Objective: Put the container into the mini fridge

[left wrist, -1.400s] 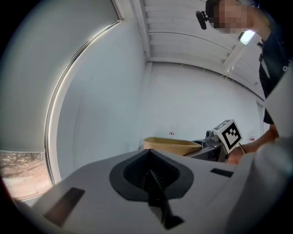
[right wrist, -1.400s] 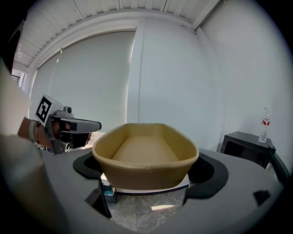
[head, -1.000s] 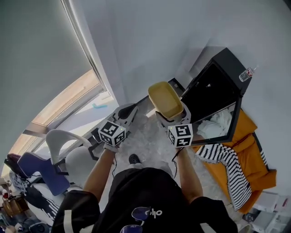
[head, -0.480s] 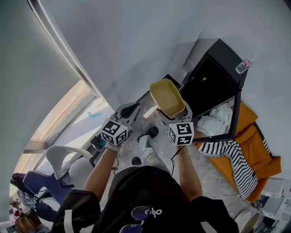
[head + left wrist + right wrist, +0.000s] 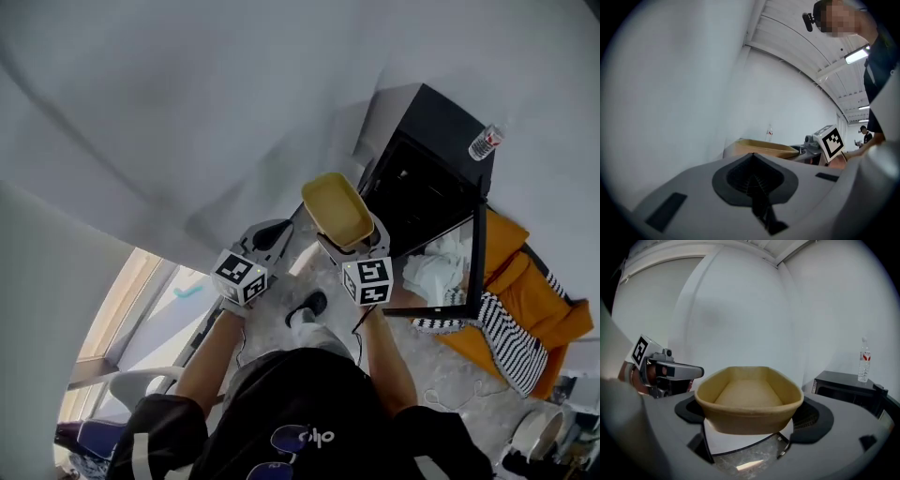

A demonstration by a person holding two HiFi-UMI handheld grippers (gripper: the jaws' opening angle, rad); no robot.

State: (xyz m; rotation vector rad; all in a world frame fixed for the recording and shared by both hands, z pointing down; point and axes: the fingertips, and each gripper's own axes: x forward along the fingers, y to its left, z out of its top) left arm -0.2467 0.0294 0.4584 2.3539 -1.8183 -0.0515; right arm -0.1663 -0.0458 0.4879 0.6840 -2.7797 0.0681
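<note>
Closer now: fridge (image 5: 433,117) slides to centre right, standing open. Right gripper (image 5: 351,242) clamps the container (image 5: 337,208) mid-frame, just short of the opening. Left gripper (image 5: 272,232) is pinched shut, empty. Keep it level, ease straight in.

Floor (image 5: 441,375): grey speckled stone, centre to lower right of frame. Black mini fridge (image 5: 422,117) stands on it upper right, door open, bottle (image 5: 483,142) on top. Right edge: orange bedding (image 5: 553,314) on floor, b/w striped cloth (image 5: 506,337) over it, white cloth (image 5: 431,277) just beside. White chair (image 5: 136,386) lower left.
</note>
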